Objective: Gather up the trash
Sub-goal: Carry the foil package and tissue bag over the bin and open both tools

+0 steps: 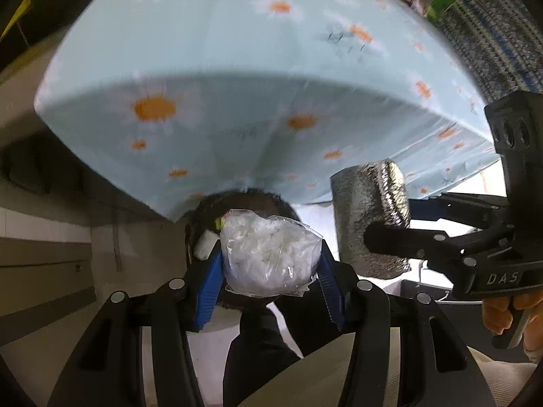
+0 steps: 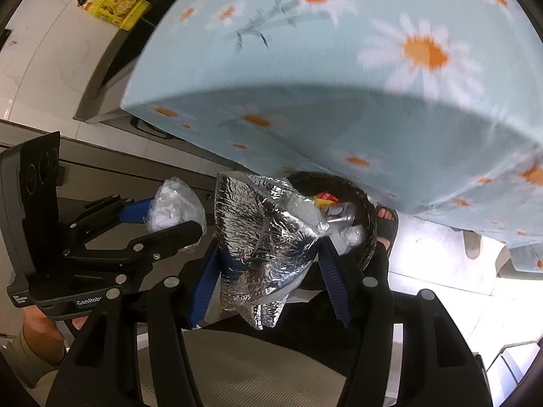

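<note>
My left gripper (image 1: 270,271) is shut on a clear plastic bag (image 1: 268,247) stuffed with crumpled white material, its blue pads (image 1: 208,288) pressing both sides. Just beyond the bag shows the rim of a black trash bin (image 1: 244,200). My right gripper (image 2: 269,254) is shut on a crumpled silver foil wrapper (image 2: 264,224). The black bin (image 2: 368,203) lies right behind it and holds a can (image 2: 342,212), a yellow-red wrapper and other scraps. Each view shows the other tool alongside: the right gripper (image 1: 390,224) with the foil wrapper (image 1: 366,203), the left gripper (image 2: 169,218) with the bag (image 2: 176,203).
A table under a light blue daisy tablecloth (image 1: 237,68) overhangs the bin; its edge (image 2: 339,108) is close above. A person's sandalled foot (image 2: 385,224) stands beside the bin. A yellow package (image 2: 118,5) sits at the back left on a pale tiled floor.
</note>
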{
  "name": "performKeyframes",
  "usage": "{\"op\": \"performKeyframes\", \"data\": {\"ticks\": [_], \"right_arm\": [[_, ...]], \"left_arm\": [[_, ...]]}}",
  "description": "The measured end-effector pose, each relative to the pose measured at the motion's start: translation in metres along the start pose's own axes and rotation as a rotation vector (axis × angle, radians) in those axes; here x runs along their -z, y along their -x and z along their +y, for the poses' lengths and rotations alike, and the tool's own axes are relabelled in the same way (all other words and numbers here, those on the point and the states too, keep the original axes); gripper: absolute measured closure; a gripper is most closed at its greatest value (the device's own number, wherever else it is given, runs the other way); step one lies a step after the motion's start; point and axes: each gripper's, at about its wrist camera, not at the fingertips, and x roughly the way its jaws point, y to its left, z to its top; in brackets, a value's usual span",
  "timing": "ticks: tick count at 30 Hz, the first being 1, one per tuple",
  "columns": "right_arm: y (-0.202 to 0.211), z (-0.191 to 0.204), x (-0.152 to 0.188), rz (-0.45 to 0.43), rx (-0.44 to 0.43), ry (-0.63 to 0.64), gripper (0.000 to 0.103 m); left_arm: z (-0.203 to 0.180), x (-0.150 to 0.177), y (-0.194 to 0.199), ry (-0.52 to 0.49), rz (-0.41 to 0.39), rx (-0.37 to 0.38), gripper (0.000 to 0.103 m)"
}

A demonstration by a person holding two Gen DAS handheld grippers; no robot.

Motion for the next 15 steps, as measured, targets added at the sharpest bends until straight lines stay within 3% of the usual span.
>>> {"op": "performKeyframes", "data": {"ticks": [15], "right_arm": [[-0.053, -0.004, -0.001, 0.07, -0.002, -0.047, 0.045]], "left_arm": [[0.023, 0.013, -0.049, 0.064, 0.101, -0.011, 0.052]]}}
